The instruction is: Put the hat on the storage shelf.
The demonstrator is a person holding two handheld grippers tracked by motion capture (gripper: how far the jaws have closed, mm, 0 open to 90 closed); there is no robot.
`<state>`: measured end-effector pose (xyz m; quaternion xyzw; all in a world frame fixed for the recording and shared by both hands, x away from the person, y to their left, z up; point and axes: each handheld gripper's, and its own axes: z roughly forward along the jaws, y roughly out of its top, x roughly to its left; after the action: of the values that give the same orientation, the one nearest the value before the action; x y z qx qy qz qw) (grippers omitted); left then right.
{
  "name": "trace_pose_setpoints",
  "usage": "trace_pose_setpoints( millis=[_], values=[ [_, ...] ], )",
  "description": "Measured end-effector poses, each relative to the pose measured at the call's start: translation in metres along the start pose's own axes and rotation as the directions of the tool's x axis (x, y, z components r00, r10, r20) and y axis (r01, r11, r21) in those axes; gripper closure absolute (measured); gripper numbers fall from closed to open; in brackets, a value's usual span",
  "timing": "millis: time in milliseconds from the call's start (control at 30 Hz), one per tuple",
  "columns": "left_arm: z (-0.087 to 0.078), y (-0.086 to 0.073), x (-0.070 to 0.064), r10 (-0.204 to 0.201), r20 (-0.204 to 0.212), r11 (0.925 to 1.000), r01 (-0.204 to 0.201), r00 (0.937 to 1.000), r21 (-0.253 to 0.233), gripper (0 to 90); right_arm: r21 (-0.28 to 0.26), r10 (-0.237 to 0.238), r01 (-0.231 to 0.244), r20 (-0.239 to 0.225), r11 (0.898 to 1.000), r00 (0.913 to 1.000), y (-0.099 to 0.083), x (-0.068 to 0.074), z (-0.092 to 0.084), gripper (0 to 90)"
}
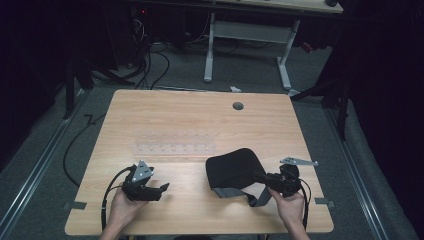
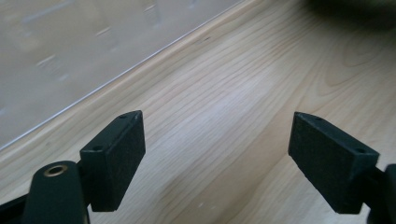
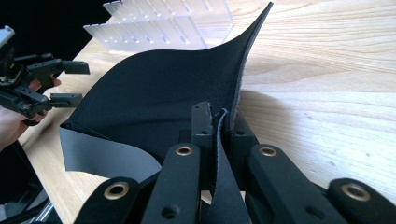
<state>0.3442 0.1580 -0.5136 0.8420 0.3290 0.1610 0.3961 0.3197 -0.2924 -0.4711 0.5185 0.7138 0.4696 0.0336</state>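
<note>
I find the right gripper clamped on the black mat — in the right gripper view its fingers are pressed together on the mat's near edge, with the thin sheet pinched between them. The mat lies on the right half of the wooden surface, toward the near edge. Its gripped edge is lifted off the wood and the sheet curls upward, showing a grey underside where it folds over. A right hand carries this gripper from the bottom of the high view.

The left gripper is held over the near left part of the surface, well apart from the mat. Its fingers stand wide apart with nothing between them — bare wood shows in the gap in the left gripper view. A left hand holds it, and a black cable trails from it toward the near edge.

A clear plastic rack lies flat near the middle of the surface, beyond both grippers and just beyond the mat's far left corner. I cannot tell whether mat and rack touch. A round hole sits in the surface near its far edge.
</note>
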Motion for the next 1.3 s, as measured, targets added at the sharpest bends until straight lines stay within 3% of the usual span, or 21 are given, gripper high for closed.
trace_pose_setpoints(
  millis=[233, 600, 933, 1300],
  values=[
    [0.003, 0.012, -0.016, 0.041, 0.067, 0.9989, -0.039, 0.9969, -0.026, 17.4, 0.02, -0.014, 0.015, -0.029, 1.0, 0.9995, 0.005, 0.008, 0.009, 85.7],
    [0.002, 0.024, -0.036, 0.112, 0.12, 0.9933, -0.107, 0.9865, -0.044, 18.1, 0.089, -0.035, 0.041, -0.072, 0.995, 0.9968, 0.01, 0.023, 0.029, 85.6],
    [0.001, 0.037, -0.056, 0.196, 0.137, 0.9795, -0.187, 0.971, -0.074, 17.3, 0.124, -0.054, 0.066, -0.093, 0.99, 0.9942, 0.015, 0.035, 0.04, 85.6],
    [0.003, 0.039, -0.068, 0.26, 0.124, 0.9646, -0.251, 0.9577, -0.082, 16.4, 0.189, -0.068, 0.086, -0.102, 0.978, 0.9924, 0.02, 0.041, 0.049, 85.5]
  ],
)
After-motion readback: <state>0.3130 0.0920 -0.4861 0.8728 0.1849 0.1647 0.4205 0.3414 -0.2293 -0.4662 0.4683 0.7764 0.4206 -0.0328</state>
